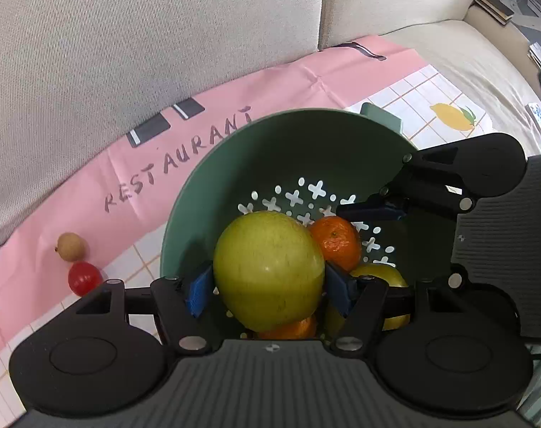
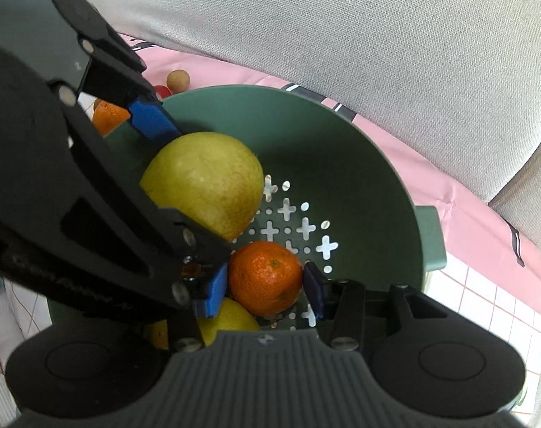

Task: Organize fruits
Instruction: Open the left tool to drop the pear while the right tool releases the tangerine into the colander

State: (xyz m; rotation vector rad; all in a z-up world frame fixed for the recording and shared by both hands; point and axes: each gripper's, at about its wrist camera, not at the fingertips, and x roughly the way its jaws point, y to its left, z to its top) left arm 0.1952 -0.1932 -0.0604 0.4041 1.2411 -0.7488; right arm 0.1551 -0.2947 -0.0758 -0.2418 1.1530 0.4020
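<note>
A green colander (image 1: 213,164) (image 2: 370,164) stands on a pink printed cloth. My left gripper (image 1: 268,289) is shut on a large yellow-green apple (image 1: 267,267) (image 2: 206,178) and holds it inside the bowl, its blue pads pressing on both sides. My right gripper (image 2: 265,285) is shut on a mandarin (image 2: 265,276) (image 1: 336,240) just right of the apple, low over the perforated bottom. A yellow fruit (image 1: 381,274) (image 2: 227,317) and another mandarin (image 1: 288,330) lie under them. The left gripper's fingers (image 2: 152,121) cross the right wrist view's left side.
Left of the colander on the pink cloth (image 1: 92,185) lie a small brown round fruit (image 1: 70,246) (image 2: 177,80) and a red one (image 1: 85,278). One more mandarin (image 2: 108,116) sits outside the rim. Grey sofa cushions (image 1: 127,35) rise right behind. Books (image 1: 493,7) lie far right.
</note>
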